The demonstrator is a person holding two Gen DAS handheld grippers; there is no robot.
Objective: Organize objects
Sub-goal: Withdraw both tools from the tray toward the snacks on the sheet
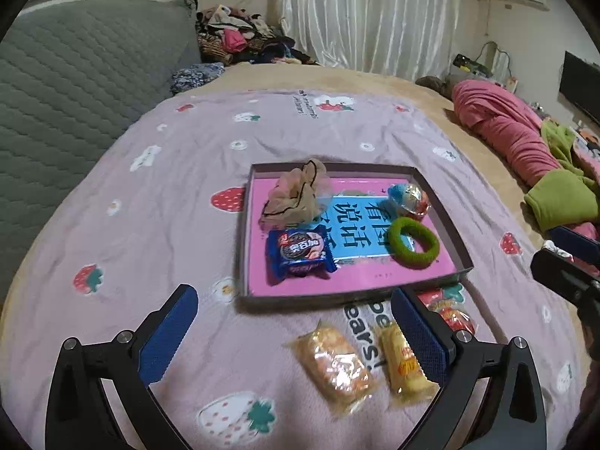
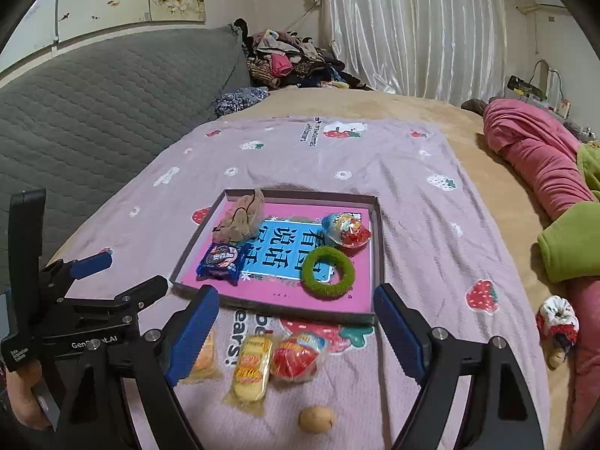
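Shallow tray is seen at the centre of a lilac strawberry-print blanket spread over the bed; a pink and blue book cover lines its floor.

Already inside the tray, clock positions read from the tray centre in the right wrist view:
- beige stocking bundle at 10 o'clock, against the far left corner
- blue cookie packet at 8 o'clock
- foil-wrapped egg at 2 o'clock
- green ring at 5 o'clock, lying flat

The four are spread toward the corners, judged to leave the middle free for further items.

Still outside, at 6 o'clock of the tray, just off its near wall:
- orange snack packet
- yellow cracker packet
- red snack bag, touching the cracker packet
- small tan round item, nearest the camera, identity not resolved
- a red and white fabric item at 3 o'clock, well apart, on the tan bed cover

Left gripper: jaws wide apart, nothing between them. Right gripper: jaws wide apart, empty. Both are aimed down at the packets, judged as readiness for the next pick.

Task judged partly complete; five loose items remain.
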